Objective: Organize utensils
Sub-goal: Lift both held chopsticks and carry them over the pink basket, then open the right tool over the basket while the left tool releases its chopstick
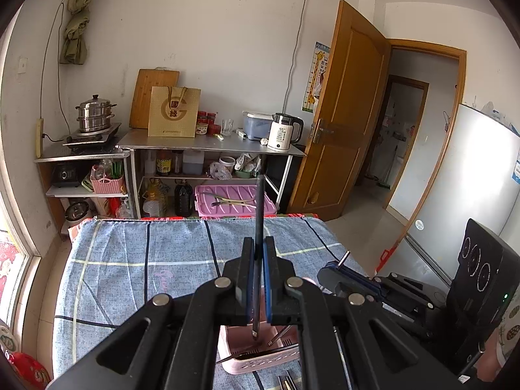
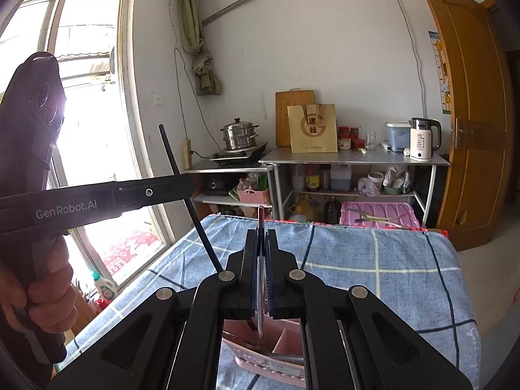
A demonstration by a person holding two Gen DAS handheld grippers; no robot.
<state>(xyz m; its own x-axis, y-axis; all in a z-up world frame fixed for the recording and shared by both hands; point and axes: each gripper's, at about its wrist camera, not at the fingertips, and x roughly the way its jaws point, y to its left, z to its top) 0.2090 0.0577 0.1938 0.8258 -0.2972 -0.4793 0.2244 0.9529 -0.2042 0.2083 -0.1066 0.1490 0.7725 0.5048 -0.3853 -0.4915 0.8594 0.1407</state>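
Observation:
My left gripper (image 1: 259,247) is shut on a black chopstick (image 1: 259,211) that stands upright, its lower tip inside the pink utensil holder (image 1: 240,362) on the blue checked cloth. My right gripper (image 2: 261,239) is shut on a slim silver utensil (image 2: 260,224), also upright, with its lower end over the same pink holder (image 2: 286,341). The holder has compartments and holds other metal utensils lying across it. The left gripper and its black chopstick (image 2: 185,195) show at the left of the right wrist view. The right gripper (image 1: 344,269) shows at the right of the left wrist view.
Loose utensils (image 1: 287,383) lie on the cloth in front of the holder. Beyond the table (image 1: 130,260) stand metal shelves with a steamer pot (image 1: 95,113), a kettle (image 1: 284,131) and a pink crate (image 1: 234,200). A window (image 2: 81,97) is left, a door (image 1: 344,113) right.

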